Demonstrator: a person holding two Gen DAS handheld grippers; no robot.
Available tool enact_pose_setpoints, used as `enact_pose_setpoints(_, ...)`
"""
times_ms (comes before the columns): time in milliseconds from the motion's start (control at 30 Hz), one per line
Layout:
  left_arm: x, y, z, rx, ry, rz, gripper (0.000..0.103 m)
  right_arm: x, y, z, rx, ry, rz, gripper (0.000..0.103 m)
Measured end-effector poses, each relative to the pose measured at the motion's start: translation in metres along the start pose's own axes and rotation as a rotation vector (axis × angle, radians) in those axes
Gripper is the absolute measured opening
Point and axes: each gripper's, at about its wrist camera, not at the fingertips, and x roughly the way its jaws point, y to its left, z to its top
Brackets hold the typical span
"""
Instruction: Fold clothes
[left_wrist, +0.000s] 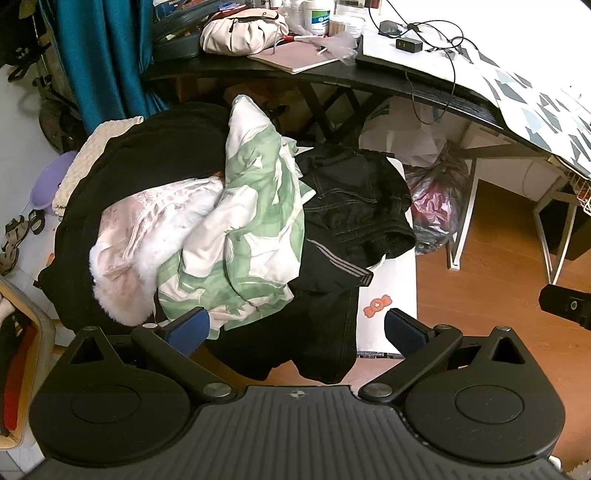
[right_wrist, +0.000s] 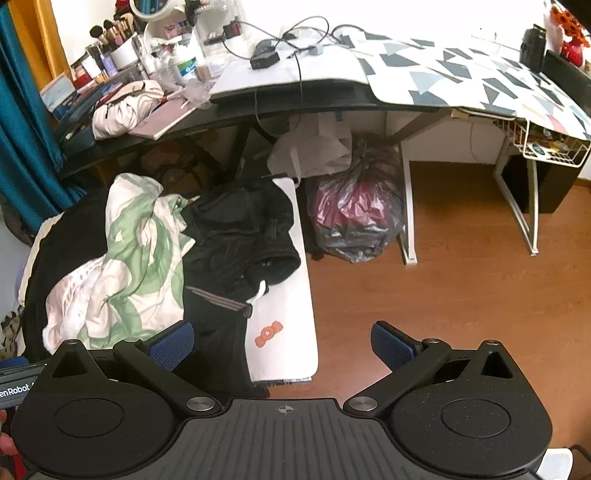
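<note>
Clothes (left_wrist: 229, 221) lie in a loose heap on a low white worktop (left_wrist: 388, 306) in front of a cluttered desk (left_wrist: 369, 81): a green-and-white garment (left_wrist: 255, 229) is draped over the middle, a pink-and-white fluffy piece (left_wrist: 147, 236) sits at its left, crumpled black jeans (left_wrist: 354, 199) at its right, and a black striped garment (left_wrist: 332, 269) runs toward the near edge, where dark cloth hangs over the side. None of the pieces shows a flat, squared fold. Risks, as judged from this view: the pieces overlap, so a pinch on one layer may drag a neighbour with it; the cloth overhanging the near edge could slide to the wooden floor (right_wrist: 424, 295) if pulled; and the bare part of the worktop is narrow, leaving little room to spread a garment. The left gripper (left_wrist: 295, 328) hovers above the near edge of the heap, tilted down over the dark cloth, its blue-padded fingers (left_wrist: 188, 328) spread wide and holding nothing. The right gripper (right_wrist: 282, 345) hangs to the right, over the worktop's corner and the floor, fingers likewise spread and empty.
</note>
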Motion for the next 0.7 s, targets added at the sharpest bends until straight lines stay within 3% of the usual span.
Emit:
enact_pose_setpoints(133, 0.001, 0.004, 0.001, -0.007, -0.001, 0.001, 0.103, 0.006, -0.001, -0.001, -0.009, 0.033, 0.008, 0.102)
enact_pose_setpoints(267, 0.001, 0.008, 0.002, -0.013, -0.002, 0.001, 0.103, 0.006, 0.022, 0.01, -0.041, 0.038, -0.053, 0.102)
enact_pose_setpoints(700, 0.003, 0.017, 0.005, -0.032, -0.003, 0.009, 0.103, 0.013, 0.022, 0.008, -0.047, 0.02, 0.022, 0.102)
